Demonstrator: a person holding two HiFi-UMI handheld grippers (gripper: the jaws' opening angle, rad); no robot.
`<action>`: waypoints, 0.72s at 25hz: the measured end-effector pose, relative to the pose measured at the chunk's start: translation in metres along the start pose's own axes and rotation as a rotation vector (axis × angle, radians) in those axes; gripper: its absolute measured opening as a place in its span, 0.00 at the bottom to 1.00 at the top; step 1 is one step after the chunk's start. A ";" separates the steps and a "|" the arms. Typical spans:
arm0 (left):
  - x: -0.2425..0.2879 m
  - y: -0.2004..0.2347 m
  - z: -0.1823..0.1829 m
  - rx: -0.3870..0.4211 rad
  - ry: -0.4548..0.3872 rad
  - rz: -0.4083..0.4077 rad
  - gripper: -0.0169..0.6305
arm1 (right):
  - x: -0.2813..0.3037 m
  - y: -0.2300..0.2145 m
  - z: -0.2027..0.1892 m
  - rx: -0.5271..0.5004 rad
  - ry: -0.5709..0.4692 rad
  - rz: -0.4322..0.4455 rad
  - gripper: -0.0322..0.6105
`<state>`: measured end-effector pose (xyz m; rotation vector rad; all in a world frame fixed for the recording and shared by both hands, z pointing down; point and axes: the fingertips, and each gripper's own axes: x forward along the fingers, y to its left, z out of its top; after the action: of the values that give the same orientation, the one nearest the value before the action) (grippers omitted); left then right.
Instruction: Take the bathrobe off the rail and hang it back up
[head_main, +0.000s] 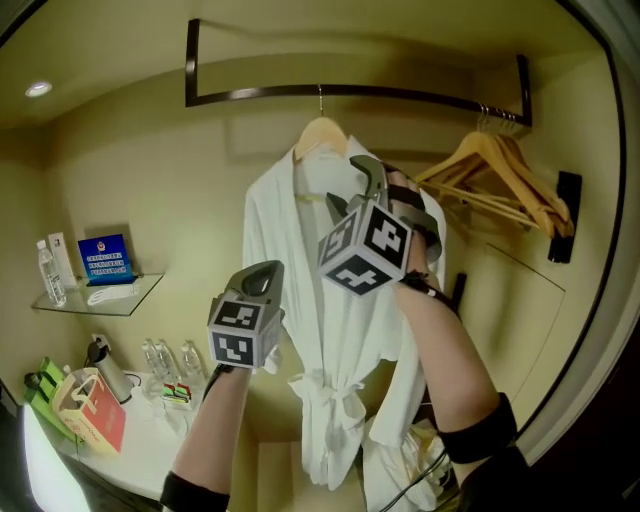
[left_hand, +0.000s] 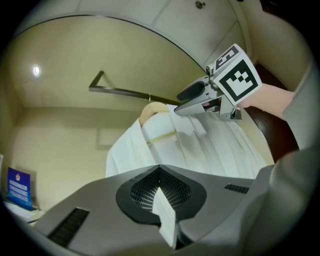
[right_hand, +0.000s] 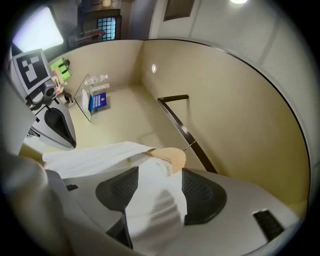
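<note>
Right gripper (head_main: 358, 188) up at shoulder of bathrobe (head_main: 330, 330), jaws wide apart, white cloth between them but not pinched, probably to reach hanger (head_main: 320, 133). Left gripper (left_hand: 161, 192) fully closed, nipping thin white strip. Bathrobe hangs from far rail (head_main: 400, 93), centre.

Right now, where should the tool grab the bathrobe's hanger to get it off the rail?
Grip the wooden hanger at its neck, just under the hook, coming from the front. The bathrobe covers both shoulders, so only that middle shows bare wood, and holding there should keep it level.
</note>
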<state>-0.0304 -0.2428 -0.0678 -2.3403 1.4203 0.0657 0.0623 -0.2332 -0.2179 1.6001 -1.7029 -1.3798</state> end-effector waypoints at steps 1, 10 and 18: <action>0.007 0.002 0.004 0.005 -0.006 -0.002 0.03 | 0.007 -0.006 0.002 -0.029 0.010 -0.005 0.53; 0.053 0.023 0.018 -0.020 -0.077 -0.092 0.03 | 0.067 -0.037 -0.005 -0.138 0.181 -0.035 0.61; 0.076 0.024 0.030 -0.044 -0.147 -0.169 0.03 | 0.105 -0.047 -0.016 -0.158 0.275 -0.035 0.59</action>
<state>-0.0099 -0.3057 -0.1216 -2.4269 1.1585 0.2189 0.0733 -0.3281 -0.2836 1.6500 -1.3784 -1.2126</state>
